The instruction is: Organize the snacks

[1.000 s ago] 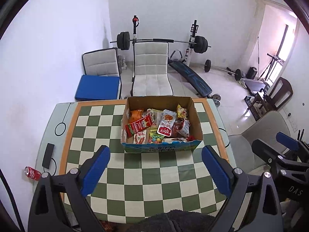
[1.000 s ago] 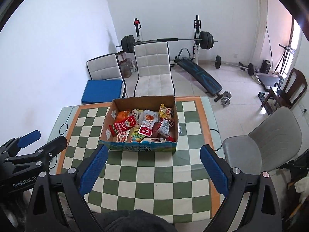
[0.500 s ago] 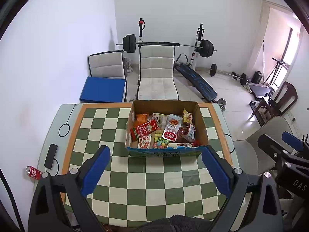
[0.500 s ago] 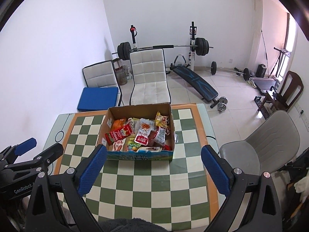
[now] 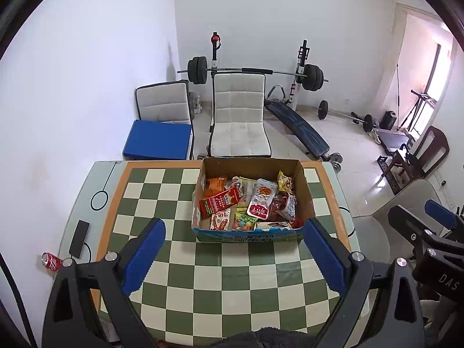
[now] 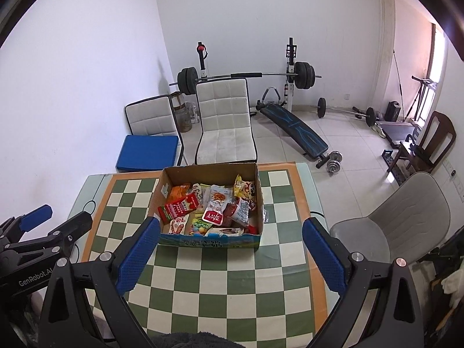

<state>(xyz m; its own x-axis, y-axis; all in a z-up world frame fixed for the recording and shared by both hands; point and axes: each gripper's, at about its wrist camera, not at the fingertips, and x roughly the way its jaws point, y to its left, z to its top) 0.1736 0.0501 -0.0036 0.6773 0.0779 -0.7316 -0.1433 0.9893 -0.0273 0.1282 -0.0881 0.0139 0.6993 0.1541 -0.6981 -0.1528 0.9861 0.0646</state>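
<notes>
The checkered worktop point(image 5: 232, 275) fills the lower half of both views. At mid-frame on it sits an open cardboard box point(image 5: 252, 236), filled with snack packets point(image 5: 261, 203) and standing toward the far edge. The left hand-held gripper point(image 5: 235, 249) hangs low in its frame, blue pads spread wide with nothing between them, above the bare squares in front of the box. The right hand-held gripper point(image 6: 230, 246) is likewise wide apart and empty. A black phone point(image 5: 79, 238) and a red can point(image 5: 51, 262) lie at lower left.
</notes>
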